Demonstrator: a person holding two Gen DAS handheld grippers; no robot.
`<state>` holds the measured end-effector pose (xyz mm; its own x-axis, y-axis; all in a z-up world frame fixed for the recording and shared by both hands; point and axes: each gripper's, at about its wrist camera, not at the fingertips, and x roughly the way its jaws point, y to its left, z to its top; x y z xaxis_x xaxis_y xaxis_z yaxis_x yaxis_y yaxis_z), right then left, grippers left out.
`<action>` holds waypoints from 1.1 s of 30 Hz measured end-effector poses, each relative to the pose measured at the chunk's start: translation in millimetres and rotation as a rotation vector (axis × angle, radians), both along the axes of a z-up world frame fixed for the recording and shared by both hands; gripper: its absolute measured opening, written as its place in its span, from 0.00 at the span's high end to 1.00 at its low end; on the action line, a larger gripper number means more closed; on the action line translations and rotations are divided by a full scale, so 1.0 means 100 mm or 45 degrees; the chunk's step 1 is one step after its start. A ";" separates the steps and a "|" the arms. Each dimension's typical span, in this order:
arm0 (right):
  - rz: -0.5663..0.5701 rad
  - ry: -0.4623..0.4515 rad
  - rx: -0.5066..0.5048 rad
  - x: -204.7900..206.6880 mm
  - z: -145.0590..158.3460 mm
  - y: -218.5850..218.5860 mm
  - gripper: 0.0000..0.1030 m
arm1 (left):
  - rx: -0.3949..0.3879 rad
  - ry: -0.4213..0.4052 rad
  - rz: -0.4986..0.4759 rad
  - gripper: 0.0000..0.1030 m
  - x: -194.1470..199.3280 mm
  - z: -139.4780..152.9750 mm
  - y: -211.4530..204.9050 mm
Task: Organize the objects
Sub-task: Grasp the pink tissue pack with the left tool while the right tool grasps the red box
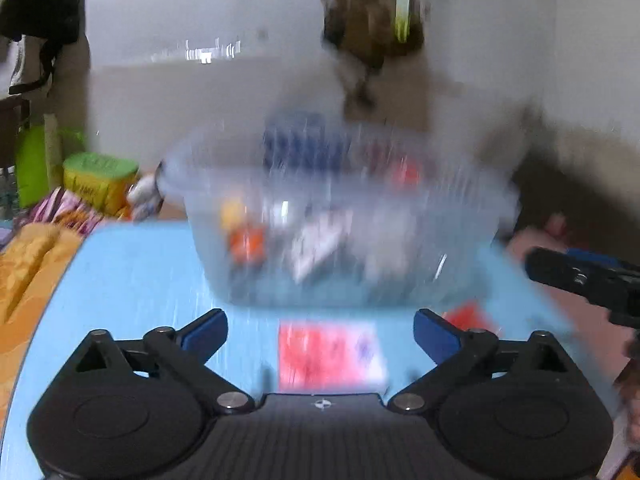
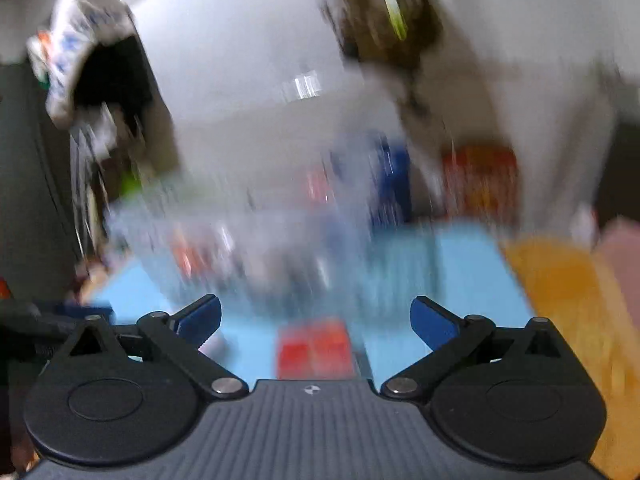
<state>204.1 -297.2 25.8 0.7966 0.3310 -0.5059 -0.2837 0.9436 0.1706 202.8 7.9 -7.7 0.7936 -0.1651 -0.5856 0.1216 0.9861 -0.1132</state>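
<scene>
A clear bin (image 1: 340, 216) stands on the blue table (image 1: 132, 276), toward the table's far side, and serves as the landmark here. Both views are badly smeared, so its contents read only as patches of colour: something dark blue at the back, red to the right, orange and yellow low on the left, and a pale piece in the middle. What these things are cannot be told.

Just in front of the bin a red-and-white packet (image 1: 330, 356) lies flat on the table. A second red packet (image 2: 314, 346) lies near it, also in front of the bin.

The left gripper (image 1: 320, 334) hovers over the first packet, fingers spread wide apart, holding nothing. The right gripper (image 2: 316, 320) hangs over the second packet, fingers likewise wide apart and empty.

Left of the bin, off the table, sits a green-lidded yellow tub (image 1: 98, 180). An orange cloth (image 1: 28, 264) lies beside the table's left edge.
</scene>
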 end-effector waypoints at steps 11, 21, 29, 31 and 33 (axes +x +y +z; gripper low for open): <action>-0.013 0.119 0.012 0.05 -0.29 -0.05 0.00 | 0.164 0.073 0.007 0.14 0.09 -0.36 -0.47; 0.057 0.107 -0.247 0.17 -0.35 0.39 0.07 | 0.203 -0.001 0.030 0.26 -0.06 -0.42 -0.26; 0.087 0.050 -0.274 0.07 -0.34 0.45 0.37 | 0.178 0.021 0.030 0.25 -0.02 -0.50 -0.20; 0.079 0.039 -0.278 0.04 -0.33 0.45 0.37 | 0.167 0.003 0.030 0.27 -0.04 -0.49 -0.18; 0.084 0.013 -0.282 -0.01 -0.29 0.44 0.37 | 0.200 -0.038 0.039 0.27 -0.10 -0.47 -0.21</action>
<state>203.1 -253.2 -2.9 0.7712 0.2623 -0.5800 -0.3456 0.9377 -0.0354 193.3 -12.7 -55.1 0.8142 -0.0493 -0.5784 0.0926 0.9947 0.0457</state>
